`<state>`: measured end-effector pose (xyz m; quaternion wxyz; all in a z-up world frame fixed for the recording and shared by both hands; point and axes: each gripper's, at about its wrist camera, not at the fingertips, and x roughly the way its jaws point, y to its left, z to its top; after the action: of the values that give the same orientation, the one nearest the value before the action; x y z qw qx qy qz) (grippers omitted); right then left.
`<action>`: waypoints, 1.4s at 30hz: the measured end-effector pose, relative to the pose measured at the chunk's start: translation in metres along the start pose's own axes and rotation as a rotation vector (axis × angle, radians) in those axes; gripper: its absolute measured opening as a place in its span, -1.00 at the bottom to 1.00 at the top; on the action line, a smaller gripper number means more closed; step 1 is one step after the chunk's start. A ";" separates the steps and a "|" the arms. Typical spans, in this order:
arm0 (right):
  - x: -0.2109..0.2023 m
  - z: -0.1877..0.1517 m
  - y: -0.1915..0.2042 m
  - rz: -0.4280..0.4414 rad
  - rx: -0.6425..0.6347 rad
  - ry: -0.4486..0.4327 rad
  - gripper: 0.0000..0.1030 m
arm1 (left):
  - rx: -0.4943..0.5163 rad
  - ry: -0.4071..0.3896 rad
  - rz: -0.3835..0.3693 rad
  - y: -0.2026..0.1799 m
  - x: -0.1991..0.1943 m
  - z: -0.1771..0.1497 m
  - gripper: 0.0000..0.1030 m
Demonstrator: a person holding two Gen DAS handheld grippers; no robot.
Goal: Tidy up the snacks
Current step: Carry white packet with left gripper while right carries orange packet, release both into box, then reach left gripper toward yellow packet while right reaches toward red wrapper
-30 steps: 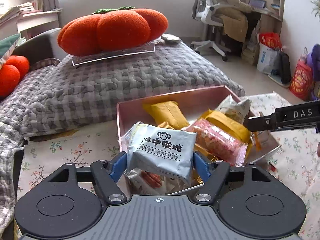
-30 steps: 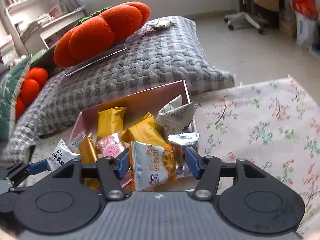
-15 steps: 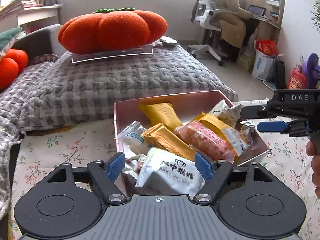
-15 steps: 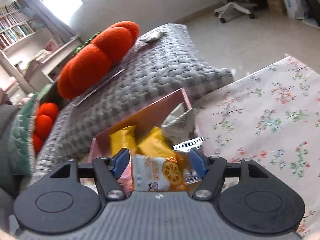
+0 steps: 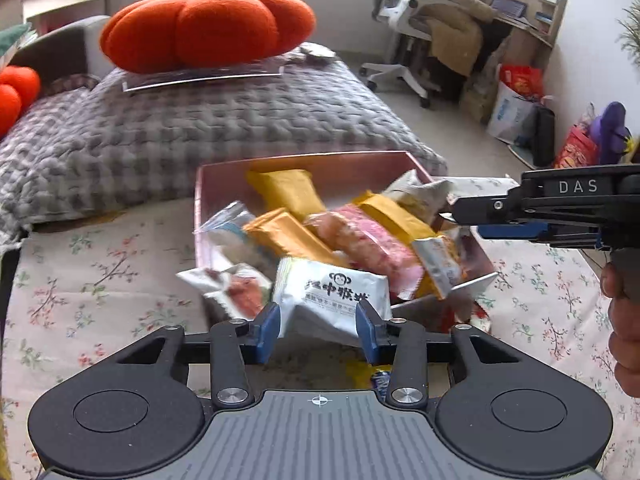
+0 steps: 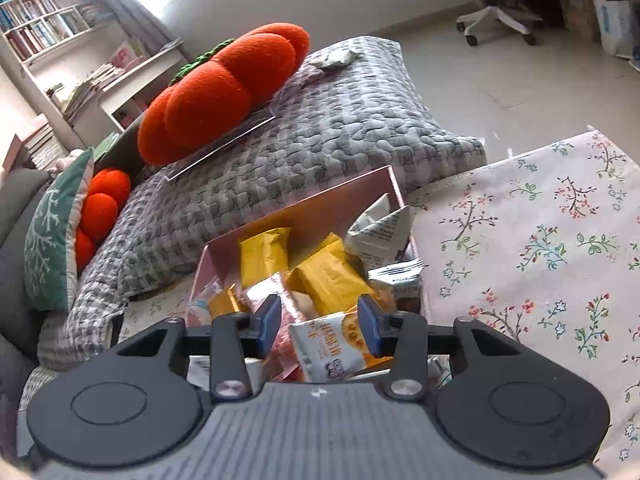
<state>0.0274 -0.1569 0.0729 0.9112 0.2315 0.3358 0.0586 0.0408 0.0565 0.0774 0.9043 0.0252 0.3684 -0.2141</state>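
Note:
A pink box [image 5: 304,160] on the floral cloth holds several snack packets. A white packet with a monkey logo [image 5: 332,292] lies on the pile at the box's near edge. It sits between the fingers of my left gripper [image 5: 318,330], whose jaws are closing; I see no firm pinch on it. In the right wrist view, a white-and-orange packet [image 6: 332,344] rests in the box [image 6: 320,196] under my right gripper [image 6: 318,322]. Its jaws are closing too, with the right pad overlapping the packet. From the right, the right gripper [image 5: 466,218] reaches over the box's right side.
A grey quilted cushion [image 5: 200,128] with an orange pumpkin pillow [image 5: 208,28] lies just behind the box. Floral cloth [image 6: 540,240] stretches to the right. A hand [image 5: 624,320] shows at the right edge. An office chair and bags stand far back.
The monkey packet left my left gripper's grip and dropped onto the pile in the box. The white-and-orange packet sank lower under the right gripper. Both pairs of jaws widened, then narrowed.

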 end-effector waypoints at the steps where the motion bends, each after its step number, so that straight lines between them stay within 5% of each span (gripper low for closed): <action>1: -0.001 0.000 0.001 0.006 -0.003 0.005 -0.24 | 0.008 0.001 0.017 -0.002 0.003 -0.001 -0.25; 11: -0.006 -0.015 0.008 -0.031 -0.073 0.098 -0.24 | -0.110 -0.035 0.071 0.018 0.008 0.004 -0.26; 16: -0.007 -0.020 0.014 0.013 -0.112 0.161 -0.24 | -0.112 -0.046 -0.060 0.014 -0.014 0.005 -0.26; 20: -0.009 -0.020 0.015 -0.023 -0.118 0.152 -0.24 | -0.082 0.040 -0.182 -0.008 -0.007 -0.006 -0.26; 25: -0.021 -0.017 0.008 -0.023 -0.070 0.146 -0.24 | -0.027 0.102 -0.120 -0.027 0.018 -0.013 -0.26; 32: -0.035 -0.022 0.006 -0.026 -0.082 0.126 -0.22 | -0.118 -0.018 -0.061 -0.007 0.021 0.001 -0.26; 37: -0.038 -0.023 0.001 -0.031 -0.061 0.131 -0.13 | -0.173 -0.019 -0.061 -0.006 0.022 0.003 -0.22; 42: -0.037 -0.025 -0.002 -0.076 -0.074 0.162 -0.04 | -0.147 -0.053 -0.059 -0.014 0.001 0.005 0.08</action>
<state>-0.0168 -0.1587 0.0769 0.8906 0.1792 0.4144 0.0549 0.0392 0.0423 0.0817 0.9066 -0.0577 0.3595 -0.2135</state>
